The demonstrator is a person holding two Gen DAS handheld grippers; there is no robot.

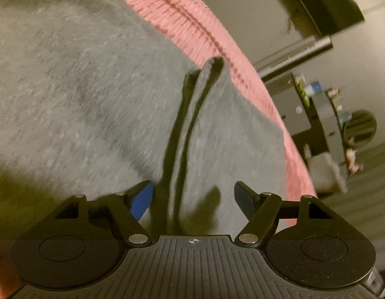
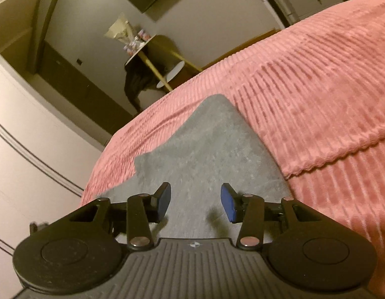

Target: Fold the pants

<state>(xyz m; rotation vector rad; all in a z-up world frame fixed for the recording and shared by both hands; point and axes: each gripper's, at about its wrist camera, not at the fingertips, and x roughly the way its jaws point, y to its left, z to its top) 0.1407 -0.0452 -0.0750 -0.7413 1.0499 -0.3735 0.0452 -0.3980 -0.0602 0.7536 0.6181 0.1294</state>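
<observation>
Dim, warm yellowish light, motion blur throughout, strong fisheye bending at the edges, and soft dark shadows.

Pink ribbed bedspread [image 2: 317,94], small round side table [image 2: 152,49].

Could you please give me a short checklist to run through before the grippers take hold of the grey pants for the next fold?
1. Left gripper open: ok.
2. Right gripper open: ok.
3. Grey pants lying on the pink bedspread: ok.
4. Raised fold ridge lined up between the left jaws: ok.
5. Fabric between the right jaws: ok.
6. Pants free of wrinkles: cannot tell, the pictures are blurred.
</observation>
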